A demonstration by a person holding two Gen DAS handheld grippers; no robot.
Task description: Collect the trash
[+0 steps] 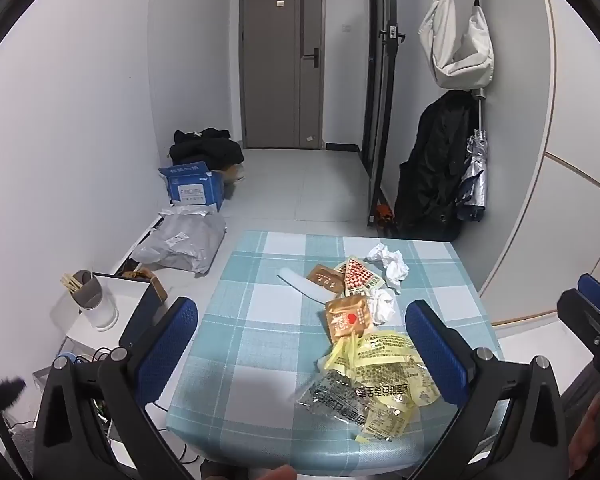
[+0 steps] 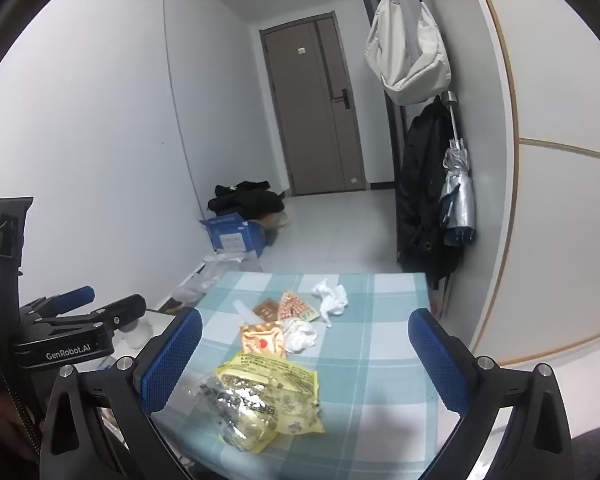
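1. My left gripper [image 1: 300,344] hangs with its blue-padded jaws spread wide and nothing between them, tilted down over the near part of the surface [image 1: 260,320], a small table under a teal-and-white checked cloth.
2. My right gripper [image 2: 304,356] is just as wide apart and empty, hovering over the same near edge; in its view the left gripper shows off to the left, clear of the litter.
3. The trash lies in a loose line along the right half of the cloth. Nearest me is the crumpled yellow-and-clear plastic wrapper [image 1: 374,380], then the shiny orange foil sachet [image 1: 348,317] touching it, two balls of white tissue [image 1: 388,266], a red-and-white patterned triangular packet [image 1: 358,276], a small brown sachet [image 1: 325,278] and a flat white strip [image 1: 304,285].
4. The step in hand looks like picking a first piece. I would take the yellow wrapper: it is closest and bulky enough to pinch. Come down over a raised fold, not the flat film, and close slowly so it doesn't slide.
5. The wrapper's long axis runs roughly from near-left to far-right, so I would set the jaws across it.
6. The white strip points from far-left to near-right; what it is made of I cannot tell.
7. No bin is in view.
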